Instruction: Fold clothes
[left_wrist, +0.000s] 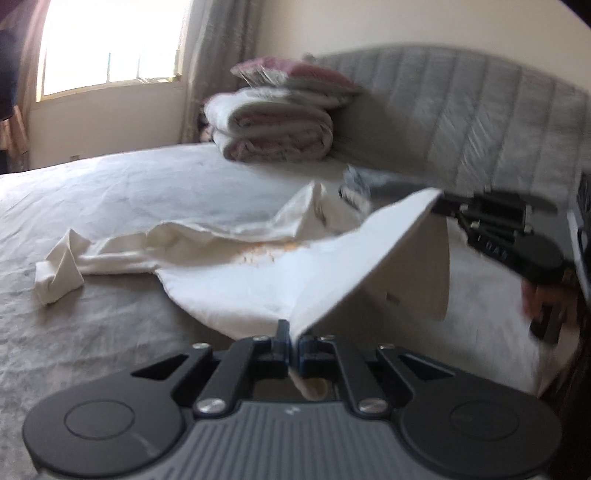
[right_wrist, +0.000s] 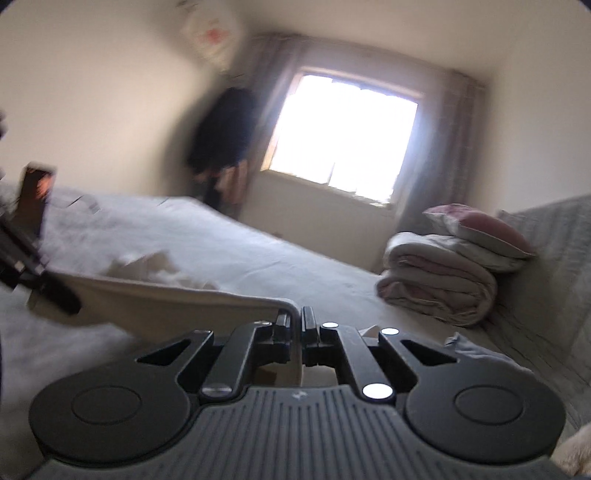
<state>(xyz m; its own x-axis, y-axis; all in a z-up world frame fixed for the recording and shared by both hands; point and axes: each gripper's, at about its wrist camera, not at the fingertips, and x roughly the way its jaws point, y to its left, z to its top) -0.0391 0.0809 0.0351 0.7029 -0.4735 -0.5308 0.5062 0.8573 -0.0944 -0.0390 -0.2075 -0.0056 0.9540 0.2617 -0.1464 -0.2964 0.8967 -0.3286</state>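
A white garment (left_wrist: 236, 273) with an orange print lies spread on the grey bed sheet (left_wrist: 110, 192). Its far sleeve lies crumpled at the left. My left gripper (left_wrist: 292, 332) is shut on the garment's near edge and holds it lifted. My right gripper (left_wrist: 439, 205) shows at the right of the left wrist view, shut on another corner of the same edge, which hangs taut between the two. In the right wrist view my right gripper (right_wrist: 298, 325) is shut on the white cloth (right_wrist: 166, 299), and my left gripper (right_wrist: 55, 291) shows blurred at the far left.
A stack of folded quilts and a pink pillow (left_wrist: 273, 122) sits at the head of the bed by the grey padded headboard (left_wrist: 480, 118). A small grey cloth (left_wrist: 356, 184) lies beyond the garment. A bright window (right_wrist: 343, 136) and dark hanging clothes (right_wrist: 221, 129) are behind.
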